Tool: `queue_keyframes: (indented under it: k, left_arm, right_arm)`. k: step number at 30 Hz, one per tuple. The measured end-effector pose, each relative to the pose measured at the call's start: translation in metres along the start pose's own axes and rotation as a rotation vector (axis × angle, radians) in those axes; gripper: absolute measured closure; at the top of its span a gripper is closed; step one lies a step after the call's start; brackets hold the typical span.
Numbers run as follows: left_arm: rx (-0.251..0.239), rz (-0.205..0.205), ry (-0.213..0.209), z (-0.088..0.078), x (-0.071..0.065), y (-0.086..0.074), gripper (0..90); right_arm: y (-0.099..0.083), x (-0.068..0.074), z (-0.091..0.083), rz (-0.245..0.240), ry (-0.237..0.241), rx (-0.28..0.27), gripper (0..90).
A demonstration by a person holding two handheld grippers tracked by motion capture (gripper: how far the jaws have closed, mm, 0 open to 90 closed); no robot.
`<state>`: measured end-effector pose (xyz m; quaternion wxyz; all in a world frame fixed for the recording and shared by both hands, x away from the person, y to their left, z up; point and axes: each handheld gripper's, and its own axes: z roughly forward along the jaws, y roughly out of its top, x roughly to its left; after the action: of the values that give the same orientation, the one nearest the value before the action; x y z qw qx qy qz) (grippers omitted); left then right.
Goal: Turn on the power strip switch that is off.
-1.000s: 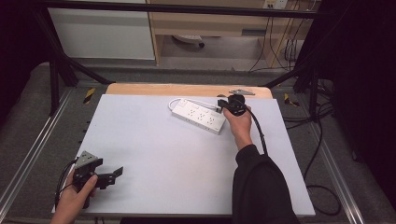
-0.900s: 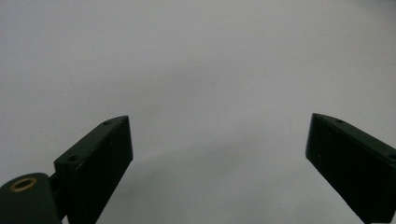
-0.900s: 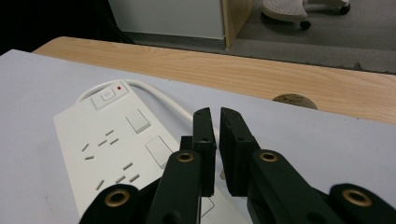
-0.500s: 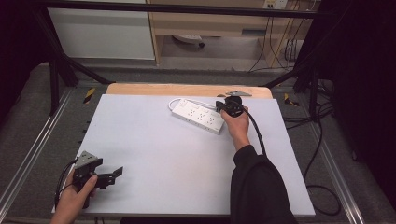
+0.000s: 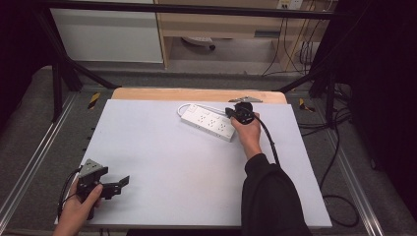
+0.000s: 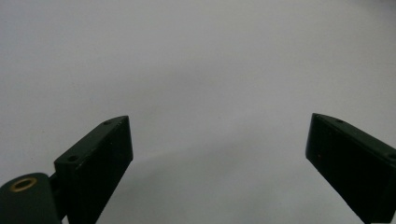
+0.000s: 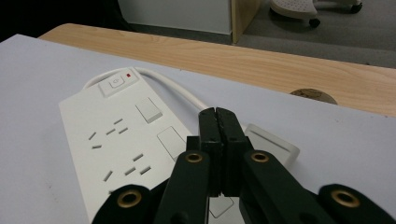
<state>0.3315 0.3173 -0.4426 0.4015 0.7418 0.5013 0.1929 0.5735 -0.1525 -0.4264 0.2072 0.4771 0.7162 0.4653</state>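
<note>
We see the table [image 5: 162,162] carrying a white power strip [image 5: 209,121] near its far edge. Our right gripper [image 7: 218,116] hangs over the strip's right end, fingers pressed together, empty. Our left gripper [image 6: 219,154] sits near the front-left corner, fingers wide, empty.

Landmark: power strip [image 5: 210,121], lying on the table mat [image 5: 162,162] near the far edge, right of centre, set at a slant. Its cord [image 5: 183,107] loops off the strip's far left end. Right gripper [image 5: 239,114] at the strip's right end, jaws closed together over the strip surface. Left gripper [image 5: 114,185] well apart from the strip, at the near left corner of the mat. Wooden tabletop strip [image 5: 196,94] lies behind the power strip, past the mat's far edge.
</note>
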Motion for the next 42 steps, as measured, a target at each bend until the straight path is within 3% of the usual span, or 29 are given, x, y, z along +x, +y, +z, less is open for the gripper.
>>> queue_keyframes:
  k: [42]
  left_arm:
    - [0.002,0.003,-0.001,0.0,0.0,0.0,7.3]
  right_arm:
    - [-0.015,0.009,0.01,-0.058,0.0,0.062,90.0]
